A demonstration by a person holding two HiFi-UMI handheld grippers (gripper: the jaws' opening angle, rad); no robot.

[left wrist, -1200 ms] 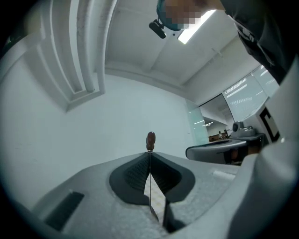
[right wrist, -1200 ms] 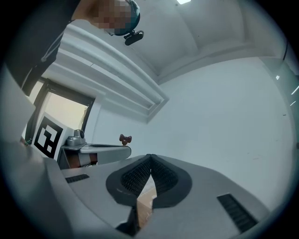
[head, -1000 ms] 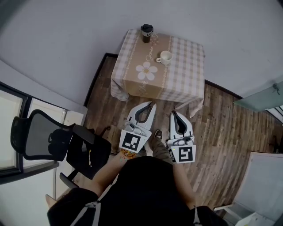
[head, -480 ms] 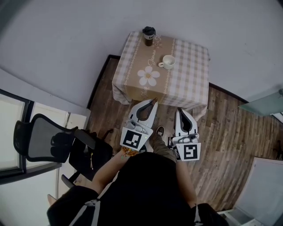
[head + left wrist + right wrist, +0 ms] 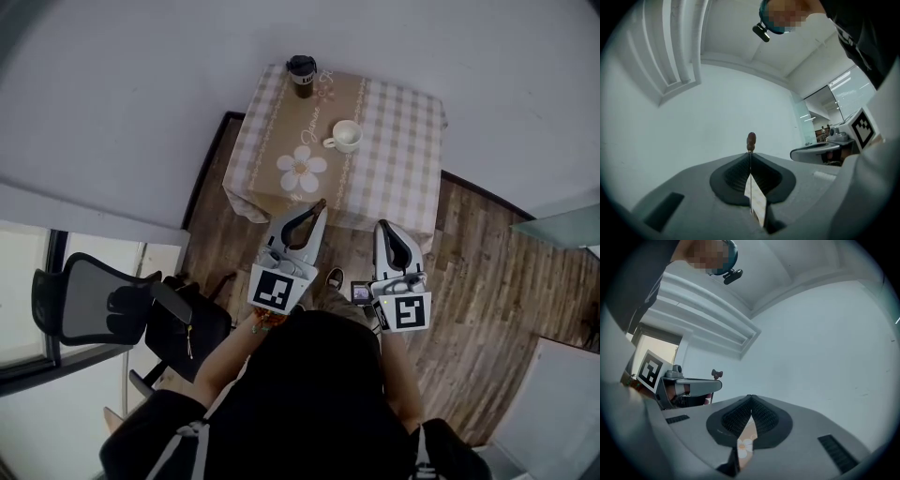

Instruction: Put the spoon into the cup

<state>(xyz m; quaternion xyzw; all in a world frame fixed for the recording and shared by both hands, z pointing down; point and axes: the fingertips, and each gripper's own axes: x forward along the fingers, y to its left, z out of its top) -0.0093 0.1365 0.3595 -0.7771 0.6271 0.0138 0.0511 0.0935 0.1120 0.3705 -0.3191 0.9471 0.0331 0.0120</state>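
Spoon: small and brown [image 5: 751,140]. We have it pinched at the very tips of our left gripper, and only its rounded end shows, poking up above the closed jaws. It is close to the near edge of the table and well apart from the cup.
Left gripper [image 5: 317,208]: clenched on the spoon. We hold it level, pointing toward the table, with its marker cube back near our body.
Right gripper [image 5: 384,228]: jaws pressed together with nothing between them. We hold it just right of the left one, not touching it, and it also points level at the table.
Cup [image 5: 346,136]: white and upright, its handle turned left. It stands on the table at the right edge of the runner, farther off than both sets of tips.
Table [image 5: 405,141]: small and square under a pale checked cloth that hangs over its sides. It stands against the far wall.
Runner [image 5: 323,108]: a brown strip running from the near edge to the far edge, with a white daisy [image 5: 301,170] printed at its near end. We also see that daisy through the gap below the right jaws.
Tumbler [image 5: 302,70]: dark, with a lid, at the far end of the runner and well apart from the cup.
Chair [image 5: 84,300]: a black office chair at our near left.
Floor [image 5: 487,262]: dark wooden planks around the table and under us.
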